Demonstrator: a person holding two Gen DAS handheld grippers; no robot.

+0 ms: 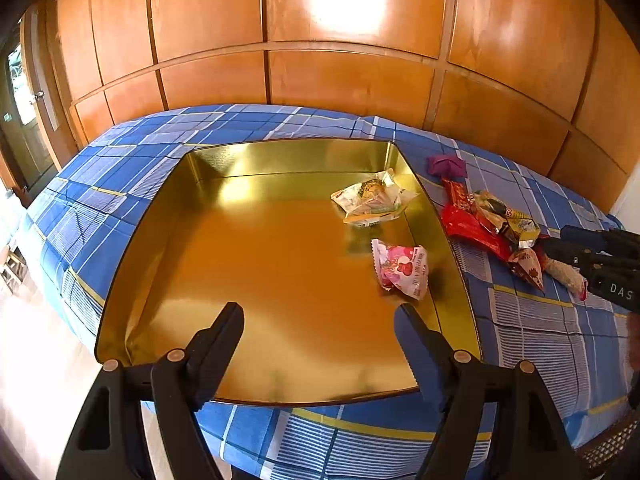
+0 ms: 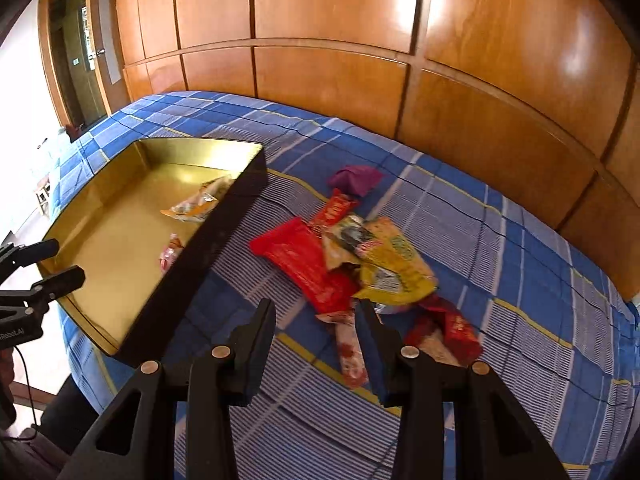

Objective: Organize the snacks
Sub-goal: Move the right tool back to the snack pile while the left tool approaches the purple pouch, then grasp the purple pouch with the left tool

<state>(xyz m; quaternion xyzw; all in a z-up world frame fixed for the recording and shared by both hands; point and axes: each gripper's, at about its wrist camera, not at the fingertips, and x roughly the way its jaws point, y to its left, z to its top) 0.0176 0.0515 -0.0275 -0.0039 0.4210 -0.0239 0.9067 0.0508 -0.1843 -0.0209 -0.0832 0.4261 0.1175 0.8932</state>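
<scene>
**Two snacks in the gold tray, the rest piled on the bedspread**

A shallow gold tray is set on a blue checked bedspread, with wooden wall panels seen behind it. Two packets are already inside the tray, both toward its right side: a pale yellow-white packet near the far right corner, and a pink packet closer in, just beside the right wall. They lie apart from each other.

The left gripper is held over the near edge of the tray with its fingers spread wide and nothing between them.

The rest of the snacks are heaped on the bedspread to the right of the tray. A long red packet is seen at the left of the pile, a yellow packet overlapping it on the right, and a smaller red wrapper at the far end. A purple packet sits a little beyond the heap, apart from it. Another red packet lies at the near right.

The right gripper is held low over the near end of the pile, fingers spread, nothing pinched. A pale wrapper with red print is seen in the gap between the fingers, lying flat on the bedspread. Whether the fingertips touch it can't be told.
</scene>
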